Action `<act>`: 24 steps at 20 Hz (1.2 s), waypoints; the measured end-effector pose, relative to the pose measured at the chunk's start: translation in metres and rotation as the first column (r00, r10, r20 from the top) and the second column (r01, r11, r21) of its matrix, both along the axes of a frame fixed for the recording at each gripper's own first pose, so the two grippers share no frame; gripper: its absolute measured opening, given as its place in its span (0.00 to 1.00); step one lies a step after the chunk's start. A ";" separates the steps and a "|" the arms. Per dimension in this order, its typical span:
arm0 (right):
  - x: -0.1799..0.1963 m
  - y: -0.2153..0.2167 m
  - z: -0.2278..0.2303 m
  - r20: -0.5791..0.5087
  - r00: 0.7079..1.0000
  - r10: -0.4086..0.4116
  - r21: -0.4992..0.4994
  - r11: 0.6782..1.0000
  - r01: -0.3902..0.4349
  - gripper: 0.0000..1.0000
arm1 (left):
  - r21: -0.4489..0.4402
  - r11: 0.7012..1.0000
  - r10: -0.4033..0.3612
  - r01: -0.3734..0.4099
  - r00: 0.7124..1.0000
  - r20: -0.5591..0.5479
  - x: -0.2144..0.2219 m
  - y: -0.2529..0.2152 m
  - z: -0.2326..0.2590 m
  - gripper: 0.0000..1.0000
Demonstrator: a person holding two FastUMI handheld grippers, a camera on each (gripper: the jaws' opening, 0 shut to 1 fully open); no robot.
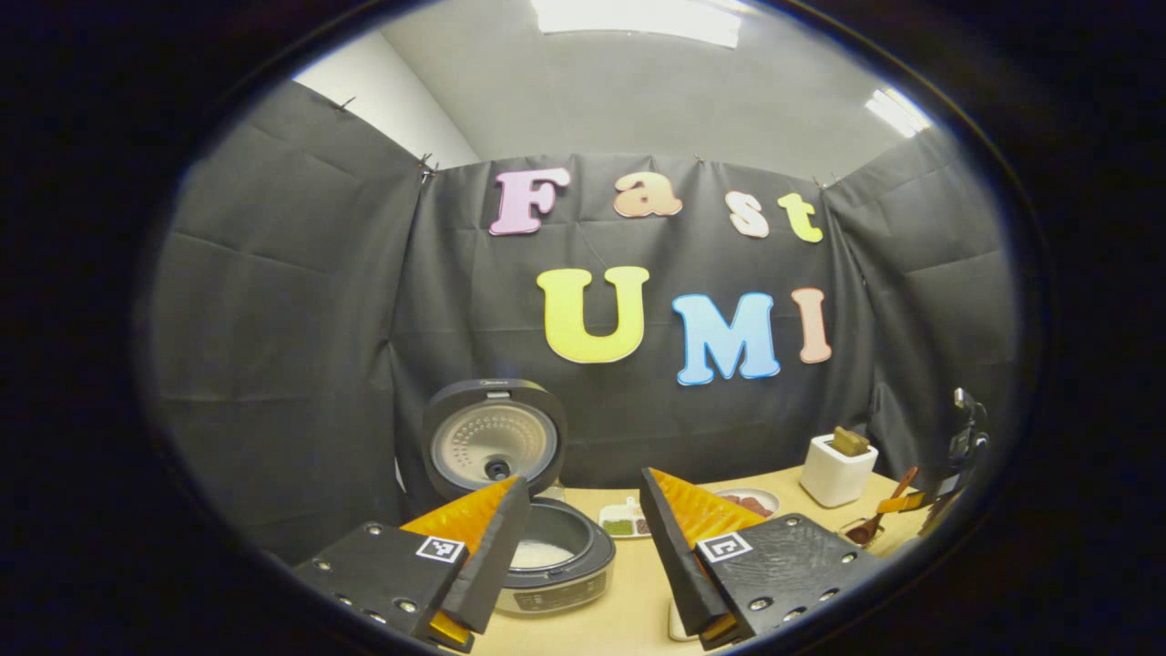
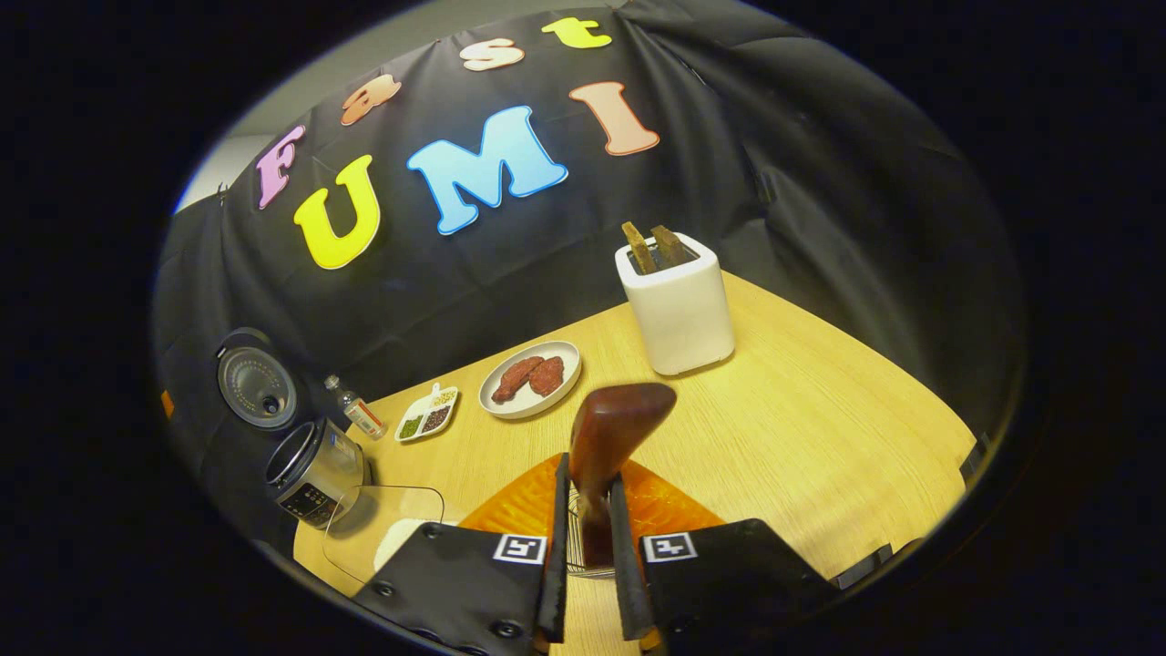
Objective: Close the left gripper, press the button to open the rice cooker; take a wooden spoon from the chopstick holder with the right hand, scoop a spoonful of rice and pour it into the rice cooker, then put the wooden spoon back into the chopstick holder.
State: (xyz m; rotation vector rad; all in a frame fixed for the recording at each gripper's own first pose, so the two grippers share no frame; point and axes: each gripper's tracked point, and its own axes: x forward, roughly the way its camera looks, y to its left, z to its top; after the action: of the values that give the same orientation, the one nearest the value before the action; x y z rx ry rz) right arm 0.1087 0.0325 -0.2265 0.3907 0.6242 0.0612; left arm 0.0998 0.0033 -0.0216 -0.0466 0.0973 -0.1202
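Note:
The rice cooker (image 1: 557, 556) stands open at the table's left, its lid (image 1: 493, 441) raised and white rice in the pot. My left gripper (image 1: 583, 492) hovers open in front of it, nothing between its fingers. My right gripper (image 2: 588, 474) is shut on the handle of a dark wooden spoon (image 2: 621, 417), whose bowl points up and forward. Under its fingers sits a wire-mesh chopstick holder (image 2: 574, 545). In the left gripper view the right gripper (image 1: 958, 460) stands far right with the spoon (image 1: 882, 517). The rice cooker (image 2: 314, 469) lies far left in the right gripper view.
A white box (image 2: 679, 310) with two brown slices stands at the back of the wooden table (image 2: 820, 428). Nearby are a plate of red pieces (image 2: 531, 376), a small divided dish (image 2: 428, 415), a small bottle (image 2: 357, 412) and a clear container of rice (image 2: 387, 533).

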 end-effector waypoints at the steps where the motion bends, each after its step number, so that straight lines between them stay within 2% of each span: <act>1: -0.003 -0.002 0.004 0.018 1.000 -0.008 -0.019 1.000 0.008 0.26 | 0.000 1.000 0.005 -0.005 1.000 0.001 0.002 0.003 0.001 0.77; 3: -0.005 -0.004 0.018 0.058 0.998 -0.004 -0.066 0.998 0.008 0.46 | 0.000 1.000 0.011 -0.011 1.000 0.003 0.008 0.008 0.001 0.77; 4: -0.006 -0.007 0.023 0.077 0.997 -0.006 -0.110 0.994 0.014 0.79 | -0.001 1.000 0.014 -0.014 1.000 0.005 0.013 0.010 0.002 0.77; 5: -0.009 -0.012 0.034 0.102 0.995 -0.009 -0.148 0.989 0.024 0.99 | -0.002 1.000 0.017 -0.017 1.000 0.009 0.018 0.013 0.004 0.77; 6: -0.010 -0.015 0.044 0.129 0.992 -0.012 -0.182 0.983 0.035 0.92 | -0.003 1.000 0.022 -0.022 1.000 0.011 0.024 0.015 0.004 0.76; 7: -0.013 -0.016 0.057 0.163 0.987 -0.016 -0.216 0.975 0.051 0.98 | -0.004 1.000 0.026 -0.026 1.000 0.012 0.031 0.018 0.005 0.77; 10: -0.019 -0.017 0.099 0.257 0.966 -0.017 -0.285 0.954 0.093 0.98 | -0.012 0.999 0.036 -0.036 0.999 0.018 0.055 0.029 0.008 0.77; 14: -0.028 -0.007 0.143 0.347 0.938 -0.024 -0.316 0.938 0.140 0.98 | 0.006 0.999 0.049 -0.050 0.997 0.052 0.100 0.049 0.022 0.76; 20: -0.036 0.013 0.163 0.397 0.915 -0.066 -0.313 0.928 0.203 1.00 | 0.018 0.998 0.060 -0.062 0.996 0.072 0.183 0.078 0.037 0.76; 24: -0.044 0.019 0.158 0.396 0.913 -0.096 -0.333 0.912 0.241 0.98 | 0.049 0.997 0.060 -0.063 0.996 0.070 0.244 0.091 0.037 0.76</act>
State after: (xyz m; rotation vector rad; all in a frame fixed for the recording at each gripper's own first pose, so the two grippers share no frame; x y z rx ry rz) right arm 0.0649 0.0511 -0.0685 0.0522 0.2112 -0.1511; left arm 0.3442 0.0946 0.0152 0.0052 0.0309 -0.0576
